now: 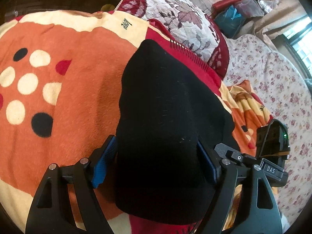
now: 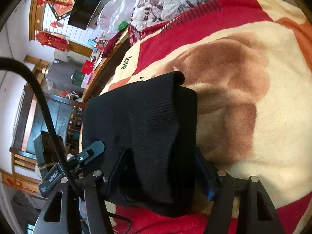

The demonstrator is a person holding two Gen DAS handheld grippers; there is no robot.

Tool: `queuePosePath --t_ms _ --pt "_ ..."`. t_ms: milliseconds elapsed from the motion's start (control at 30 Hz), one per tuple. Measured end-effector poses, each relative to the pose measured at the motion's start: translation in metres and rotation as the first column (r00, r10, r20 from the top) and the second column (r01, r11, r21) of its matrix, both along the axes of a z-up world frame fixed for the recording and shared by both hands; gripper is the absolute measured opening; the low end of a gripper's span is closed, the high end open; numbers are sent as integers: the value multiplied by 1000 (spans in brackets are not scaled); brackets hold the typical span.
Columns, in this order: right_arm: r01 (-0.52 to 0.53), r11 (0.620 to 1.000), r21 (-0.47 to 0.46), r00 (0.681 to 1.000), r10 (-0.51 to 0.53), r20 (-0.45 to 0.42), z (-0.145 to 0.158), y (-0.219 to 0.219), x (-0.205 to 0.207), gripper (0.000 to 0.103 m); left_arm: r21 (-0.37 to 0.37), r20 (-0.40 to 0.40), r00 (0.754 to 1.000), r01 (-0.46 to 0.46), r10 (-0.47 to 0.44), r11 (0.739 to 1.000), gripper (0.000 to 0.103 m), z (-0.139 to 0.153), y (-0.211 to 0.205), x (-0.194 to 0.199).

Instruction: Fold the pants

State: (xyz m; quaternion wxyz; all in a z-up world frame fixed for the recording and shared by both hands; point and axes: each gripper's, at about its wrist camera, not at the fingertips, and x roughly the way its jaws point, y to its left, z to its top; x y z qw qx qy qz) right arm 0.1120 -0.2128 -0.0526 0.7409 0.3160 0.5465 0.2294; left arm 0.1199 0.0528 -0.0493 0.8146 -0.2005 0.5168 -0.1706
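Pants (image 1: pixel 167 120), black and of a soft ribbed knit, lie bunched on a fleece blanket (image 1: pixel 81 89) spread over a bed, already doubled into a thick bundle. The left gripper (image 1: pixel 156 161) has its blue pads set wide on either side of the bundle, pressed against the cloth; the bundle fills the whole gap, so it appears to be holding it, though how firmly cannot be told. The right gripper (image 2: pixel 161 171) stands likewise, its jaws wide and the folded cloth (image 2: pixel 148 132) wedged between them, with one layer draped over the other and a rolled edge showing at the far end. Risk, as judged: the knit is thick, limp and slippery under hard pads, so a layer could slide out of either grip if the bundle is lifted or turned, and the fold would open. The two tools sit close together, as the left view shows the right one just beside it; they could knock. The blanket is plush and loose, with dots and a bear pattern, and may drag along with the pants.
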Motion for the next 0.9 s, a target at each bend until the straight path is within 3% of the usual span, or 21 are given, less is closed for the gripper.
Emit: queuePosePath --t_ms 433,567,733,900 --pt "-9 998 -64 999 11 42 3 4 -3 58 67 21 1000 8 -9 998 79 -2 -12 -2" --pt "-20 996 -88 997 27 79 7 8 -6 48 95 61 997 35 -41 995 64 2 -17 -7" --pt "-27 997 -72 993 36 115 19 6 -8 37 65 88 995 48 -54 997 44 19 -18 -12" --pt "-25 997 -70 985 36 166 43 1 -12 35 40 137 988 67 -72 997 42 51 -27 -19"
